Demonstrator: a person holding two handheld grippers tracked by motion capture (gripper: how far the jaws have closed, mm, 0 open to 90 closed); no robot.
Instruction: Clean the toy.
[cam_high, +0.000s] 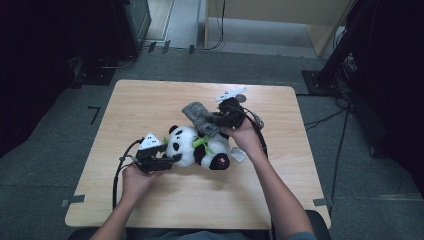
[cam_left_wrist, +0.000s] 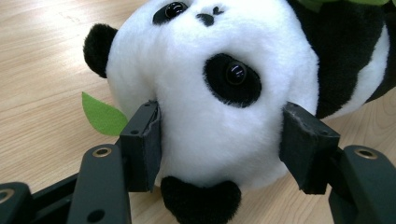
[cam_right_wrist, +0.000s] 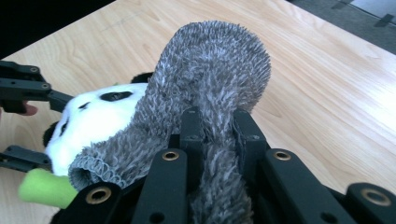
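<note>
A black-and-white plush panda (cam_high: 197, 147) lies on its side in the middle of the wooden table (cam_high: 150, 100), with green felt leaves (cam_left_wrist: 102, 116) at its neck. My left gripper (cam_high: 170, 159) comes at it from the left, and its two pads press into the white head (cam_left_wrist: 210, 93) from both sides. A grey fuzzy sock (cam_high: 197, 115) arches up behind the panda. My right gripper (cam_high: 216, 120) is shut on the sock (cam_right_wrist: 210, 70), pinching a fold of it just above the panda's body (cam_right_wrist: 93, 121).
A small white tag (cam_high: 239, 156) sticks out at the panda's right. Cables trail from both grippers across the table. Bare wood lies around the toy on all sides. Dark stands (cam_high: 345, 45) and loose cords sit on the carpet beyond the far edge.
</note>
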